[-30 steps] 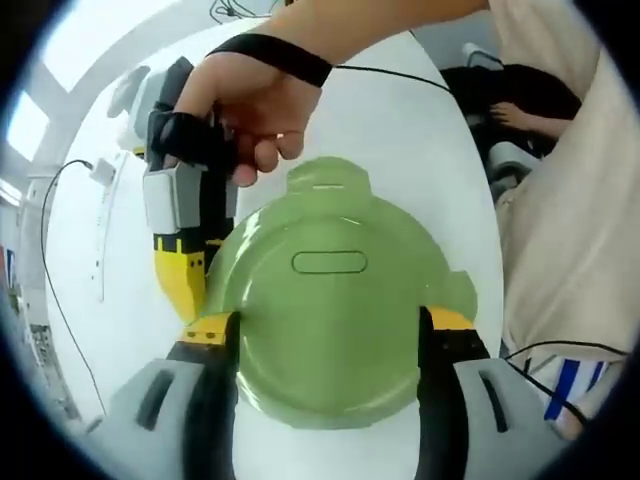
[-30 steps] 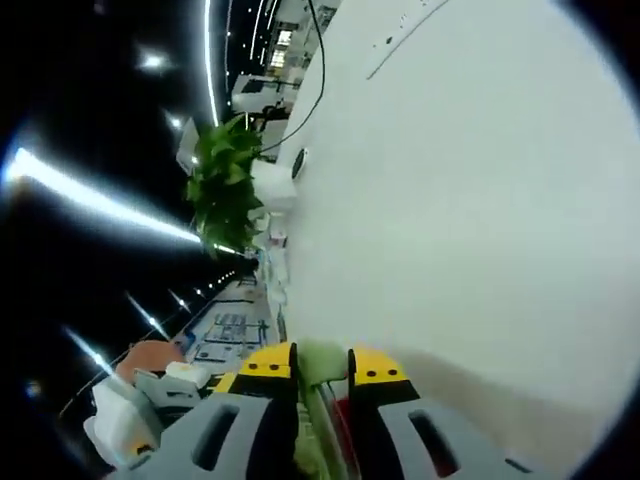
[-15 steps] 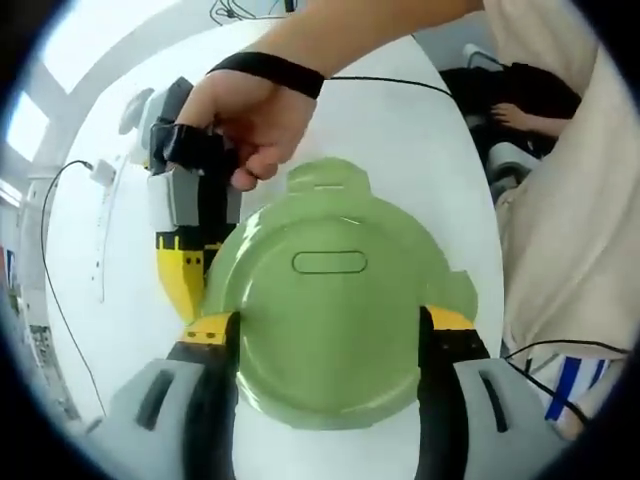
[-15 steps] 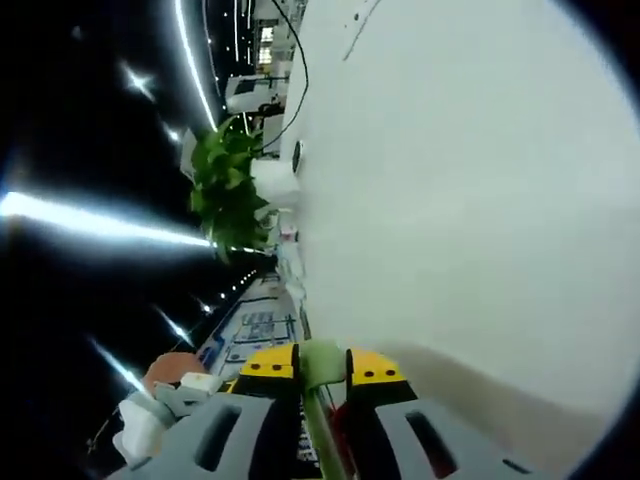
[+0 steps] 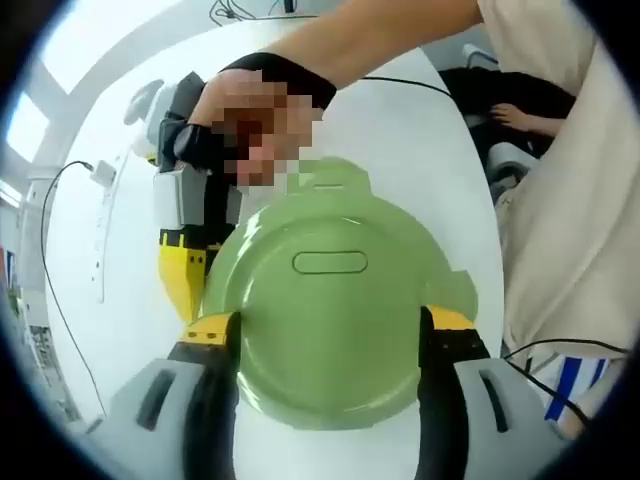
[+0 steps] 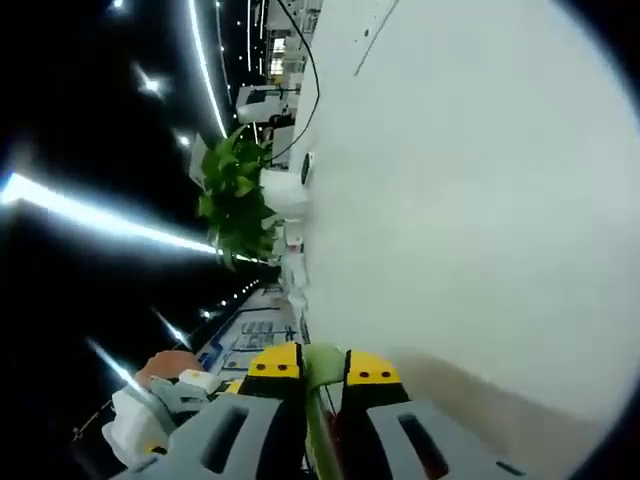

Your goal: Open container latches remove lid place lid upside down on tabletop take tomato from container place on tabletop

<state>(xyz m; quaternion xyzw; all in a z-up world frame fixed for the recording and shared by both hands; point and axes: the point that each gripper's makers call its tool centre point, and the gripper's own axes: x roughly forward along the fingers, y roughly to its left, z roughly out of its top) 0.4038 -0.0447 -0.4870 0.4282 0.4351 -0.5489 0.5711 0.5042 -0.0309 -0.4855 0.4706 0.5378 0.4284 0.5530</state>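
Observation:
A round pale-green lid (image 5: 330, 300) sits on its container, seen from above in the left gripper view. My left gripper (image 5: 325, 325) grips the container's two sides with its jaws closed against it. One latch tab (image 5: 328, 180) sticks out at the far edge, and another (image 5: 460, 290) at the right. My right gripper (image 5: 185, 265), held by a person's hand (image 5: 250, 110), reaches down to the lid's left edge. In the right gripper view, my right gripper (image 6: 322, 365) is shut on a green latch tab (image 6: 322, 362). The container's contents are hidden under the lid.
The white tabletop (image 6: 480, 200) stretches away from the container. A black cable (image 5: 50, 260) and a small white plug (image 5: 102, 172) lie at its left side. A person's beige clothing (image 5: 570, 200) stands close on the right. A leafy plant (image 6: 235, 195) stands beyond the table edge.
The right gripper and its hand have shifted slightly up along the lid's left edge. The right gripper view has rolled a little. The lid and the left gripper have not moved.

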